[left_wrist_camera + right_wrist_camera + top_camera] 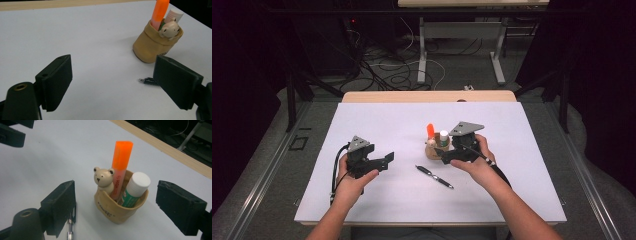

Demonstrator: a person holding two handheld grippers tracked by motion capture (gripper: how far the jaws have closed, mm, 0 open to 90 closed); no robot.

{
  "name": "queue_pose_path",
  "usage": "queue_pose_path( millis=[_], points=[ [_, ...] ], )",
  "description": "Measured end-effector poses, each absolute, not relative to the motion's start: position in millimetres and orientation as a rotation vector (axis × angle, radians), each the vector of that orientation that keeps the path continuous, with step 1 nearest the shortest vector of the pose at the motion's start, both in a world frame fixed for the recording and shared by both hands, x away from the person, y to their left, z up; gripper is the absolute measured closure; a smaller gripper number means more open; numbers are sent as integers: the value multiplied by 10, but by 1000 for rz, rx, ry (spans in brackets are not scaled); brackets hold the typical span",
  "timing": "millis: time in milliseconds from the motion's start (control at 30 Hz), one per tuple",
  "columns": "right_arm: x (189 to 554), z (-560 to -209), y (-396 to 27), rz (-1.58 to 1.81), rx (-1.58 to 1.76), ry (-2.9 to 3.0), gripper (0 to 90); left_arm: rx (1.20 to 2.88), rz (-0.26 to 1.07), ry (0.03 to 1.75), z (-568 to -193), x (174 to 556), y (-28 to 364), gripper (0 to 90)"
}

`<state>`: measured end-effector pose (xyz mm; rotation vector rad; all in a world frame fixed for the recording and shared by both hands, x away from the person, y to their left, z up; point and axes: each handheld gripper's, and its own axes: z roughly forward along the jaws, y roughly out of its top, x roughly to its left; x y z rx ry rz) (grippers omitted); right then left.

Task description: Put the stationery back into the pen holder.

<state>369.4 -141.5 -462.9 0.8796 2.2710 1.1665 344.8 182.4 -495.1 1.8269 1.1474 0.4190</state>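
The tan pen pouch (pixel 120 208), stuffed with an orange highlighter (pixel 121 167), a glue stick (pixel 135 188) and a bear-topped pen (pixel 103 178), stands just ahead of the right gripper (pixel 116 207), whose jaws gape wide and hold nothing. It looks soft, light and tippy; grip it low across the body. The left gripper (pixel 112 82) is likewise wide and empty.
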Motion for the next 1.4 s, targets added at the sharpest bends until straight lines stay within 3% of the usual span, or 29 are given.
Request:
queue_pose_path(
  millis=[133,233,600,1000,1400],
  points=[
    [3643,-4620,-1415,1130,865,2289,163,1839,424,1155,-4962,3446,1816,156],
    [3618,-4624,-1413,1120,846,2323,236,1850,419,1165,-4962,3442,1819,149],
    [3597,-4750,-1449,1007,838,2440,248,1870,435,1162,-4962,3439,1813,161],
    [3586,-4853,-1457,929,846,2531,342,1914,429,1172,-4965,3432,1811,166],
    [3573,-4944,-1402,892,871,2596,378,1961,406,1142,-4959,3426,1799,227]
  ],
)
